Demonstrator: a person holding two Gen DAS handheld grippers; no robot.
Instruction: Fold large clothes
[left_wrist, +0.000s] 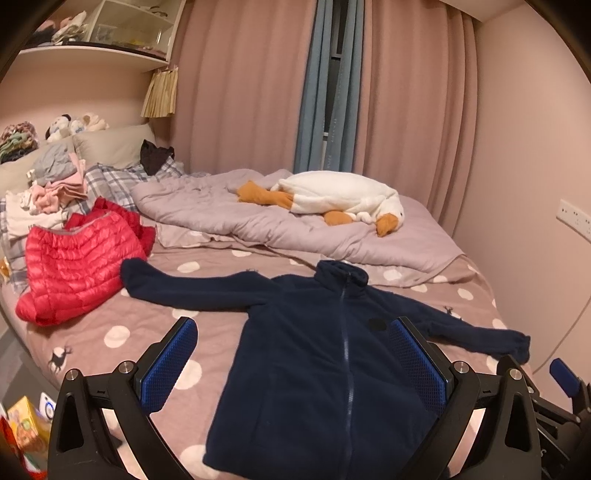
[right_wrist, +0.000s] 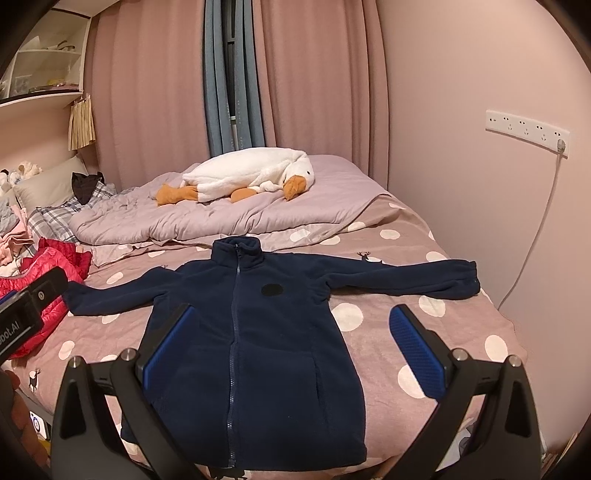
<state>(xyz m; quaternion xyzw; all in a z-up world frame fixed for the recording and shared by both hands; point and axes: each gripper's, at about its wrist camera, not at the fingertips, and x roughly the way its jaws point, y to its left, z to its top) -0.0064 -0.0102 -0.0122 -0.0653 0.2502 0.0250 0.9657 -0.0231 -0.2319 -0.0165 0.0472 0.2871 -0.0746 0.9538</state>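
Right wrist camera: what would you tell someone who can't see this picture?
A dark navy fleece zip-up jacket lies flat, front up, sleeves spread wide, on a pink polka-dot bed sheet. The right tongs hover open above it, holding nothing. Behind lies a white plush goose with orange feet on a rumpled lilac quilt.

Navy jacket (right_wrist: 258, 332) hem partly covered by the gripper frame in the right wrist view; red puffer jacket (right_wrist: 40, 295) partly blocked by the left gripper's body; shelf contents (left_wrist: 74, 26) too small to identify.

My right gripper (right_wrist: 291, 343) hangs spread wide above the navy fleece jacket (right_wrist: 258, 332), which lies flat, zipped, sleeves outstretched.
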